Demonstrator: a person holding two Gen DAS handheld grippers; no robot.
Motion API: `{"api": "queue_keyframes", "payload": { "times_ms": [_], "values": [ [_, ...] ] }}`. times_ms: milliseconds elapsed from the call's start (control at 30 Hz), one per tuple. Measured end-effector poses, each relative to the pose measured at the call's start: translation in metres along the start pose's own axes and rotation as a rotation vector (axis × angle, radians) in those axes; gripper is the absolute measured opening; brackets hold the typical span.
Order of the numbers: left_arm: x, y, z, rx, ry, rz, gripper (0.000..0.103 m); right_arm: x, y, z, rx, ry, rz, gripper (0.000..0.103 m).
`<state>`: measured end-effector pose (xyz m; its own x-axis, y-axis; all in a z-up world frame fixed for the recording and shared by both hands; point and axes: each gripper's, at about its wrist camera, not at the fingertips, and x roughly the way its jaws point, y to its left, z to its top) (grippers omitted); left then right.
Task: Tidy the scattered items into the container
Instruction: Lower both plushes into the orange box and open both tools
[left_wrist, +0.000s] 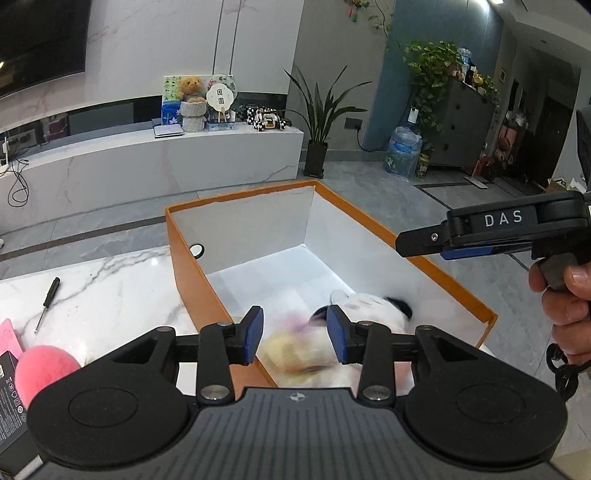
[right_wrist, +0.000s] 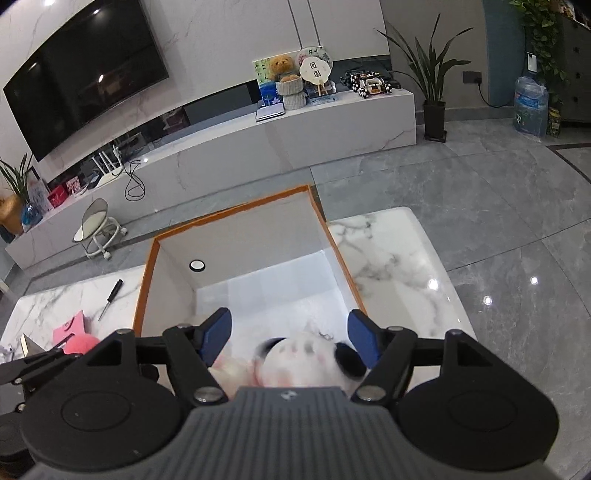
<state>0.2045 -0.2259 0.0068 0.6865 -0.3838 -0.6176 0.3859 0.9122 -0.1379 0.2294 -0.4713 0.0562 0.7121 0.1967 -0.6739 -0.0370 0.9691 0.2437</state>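
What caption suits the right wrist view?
Open right gripper above a blurred plush toy inside the orange box.

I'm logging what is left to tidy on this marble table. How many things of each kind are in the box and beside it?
Soft toys in the orange box: 1, the blurred panda-like plush
Pink fuzzy balls on the table: 1
Screwdrivers: 1
Pink cards: 1
Dark printed packs, partly cut off: 1
Total: 5
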Motion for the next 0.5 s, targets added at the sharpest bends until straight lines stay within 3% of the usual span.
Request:
{"api": "queue_keyframes", "payload": {
  "times_ms": [500],
  "values": [
    [-0.0040, -0.0003, -0.0034, -0.016, 0.008, -0.022, 0.045, -0.0046, 0.0080, 0.0016, -0.010, -0.003, -0.011, 0.072]
  ]
}}
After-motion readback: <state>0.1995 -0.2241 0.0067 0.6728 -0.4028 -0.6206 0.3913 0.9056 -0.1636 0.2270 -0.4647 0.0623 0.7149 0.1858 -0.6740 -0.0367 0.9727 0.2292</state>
